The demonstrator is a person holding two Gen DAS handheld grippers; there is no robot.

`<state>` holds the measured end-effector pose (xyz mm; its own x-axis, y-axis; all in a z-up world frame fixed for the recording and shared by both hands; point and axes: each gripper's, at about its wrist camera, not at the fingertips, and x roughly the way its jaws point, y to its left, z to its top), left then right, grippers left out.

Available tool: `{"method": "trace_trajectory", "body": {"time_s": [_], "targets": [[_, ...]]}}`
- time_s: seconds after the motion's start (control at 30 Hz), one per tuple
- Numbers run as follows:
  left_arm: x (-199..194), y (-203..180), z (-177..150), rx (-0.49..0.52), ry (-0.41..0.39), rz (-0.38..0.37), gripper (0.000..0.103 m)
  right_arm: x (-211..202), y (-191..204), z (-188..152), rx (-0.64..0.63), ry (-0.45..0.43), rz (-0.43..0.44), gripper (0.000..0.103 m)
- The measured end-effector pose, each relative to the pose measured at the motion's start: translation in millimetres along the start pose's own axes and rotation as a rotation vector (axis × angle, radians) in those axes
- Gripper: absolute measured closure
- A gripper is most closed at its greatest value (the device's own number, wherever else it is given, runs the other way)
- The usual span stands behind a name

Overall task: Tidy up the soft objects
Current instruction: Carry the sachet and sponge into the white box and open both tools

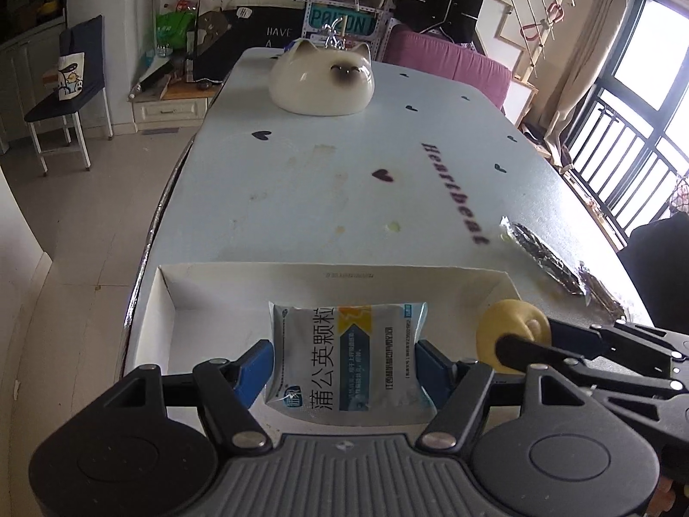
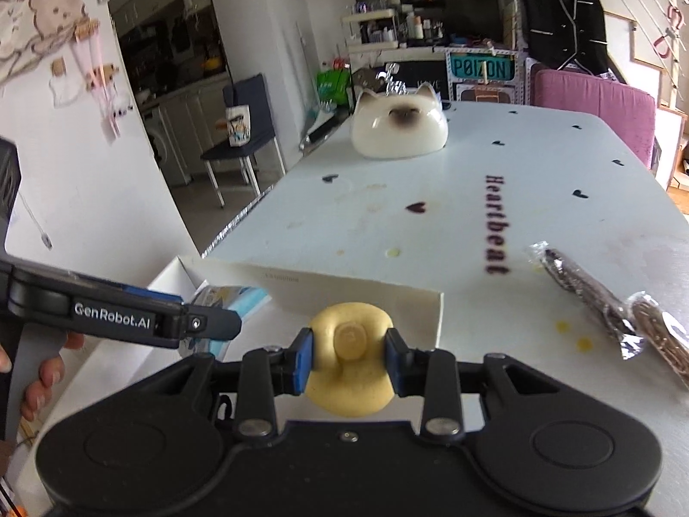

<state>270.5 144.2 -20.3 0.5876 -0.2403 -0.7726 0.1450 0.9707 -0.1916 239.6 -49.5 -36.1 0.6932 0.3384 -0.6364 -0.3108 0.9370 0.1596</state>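
My left gripper (image 1: pixel 344 370) is shut on a pale blue medicine sachet (image 1: pixel 344 362) with Chinese print, holding it over the white cardboard box (image 1: pixel 224 288) at the table's near left corner. My right gripper (image 2: pixel 349 359) is shut on a soft yellow squishy toy (image 2: pixel 349 392), squeezed between its blue pads (image 2: pixel 304 359) just over the box's right wall (image 2: pixel 379 297). In the left wrist view the yellow toy (image 1: pixel 508 331) and the right gripper's black fingers (image 1: pixel 572 344) come in from the right. The right wrist view shows the left gripper's body (image 2: pixel 129 319) at left, with the sachet (image 2: pixel 232 297) behind it.
A cream cat-face cushion (image 1: pixel 321 79) sits at the table's far end. Foil-wrapped dark snack packets (image 2: pixel 603 301) lie on the table to the right of the box. A person's hand (image 2: pixel 43 370) holds the left gripper. A pink chair (image 2: pixel 594 107) stands beyond the table.
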Motion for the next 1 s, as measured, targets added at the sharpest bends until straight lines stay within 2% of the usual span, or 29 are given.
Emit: {"method": "trace_trajectory", "body": {"time_s": [0.2,0.67,0.73,0.8,0.87,0.9,0.93,0.97,1.0], "targets": [[21.6,-1.1,7.4,0.031,0.037,0.004,0.031,17.8,3.9,-5.2,-0.041,0.029,-0.012,0.067],[48.3,1.3,11.1,0.013,0.081,0.026,0.03,35.4,-4.1,-10.1,-0.044,0.053,-0.015,0.063],[48.7,-1.8,11.4,0.021,0.078,0.036,0.026,36.1,-4.0,-11.3,-0.049,0.056,-0.006,0.063],[48.5,-3.3,10.5,0.011,0.08,0.038,0.012,36.0,-4.4,-12.0,-0.04,0.053,0.007,0.061],[47.6,-4.6,9.9,0.002,0.084,0.032,0.008,33.7,-4.0,-12.4,-0.052,0.048,0.026,0.049],[47.4,-4.5,9.8,0.002,0.084,0.032,0.008,32.0,-3.3,-12.5,-0.055,0.049,0.047,0.033],[46.4,-5.0,9.5,0.003,0.086,0.032,0.008,29.1,-1.4,-12.7,-0.063,0.044,0.068,0.026],[45.1,-5.9,9.0,0.006,0.087,0.033,0.007,25.9,1.4,-13.1,-0.079,0.03,0.058,0.021],[43.3,-6.6,8.4,0.008,0.085,0.034,0.006,22.7,4.8,-13.6,-0.105,0.013,0.037,0.02]]}}
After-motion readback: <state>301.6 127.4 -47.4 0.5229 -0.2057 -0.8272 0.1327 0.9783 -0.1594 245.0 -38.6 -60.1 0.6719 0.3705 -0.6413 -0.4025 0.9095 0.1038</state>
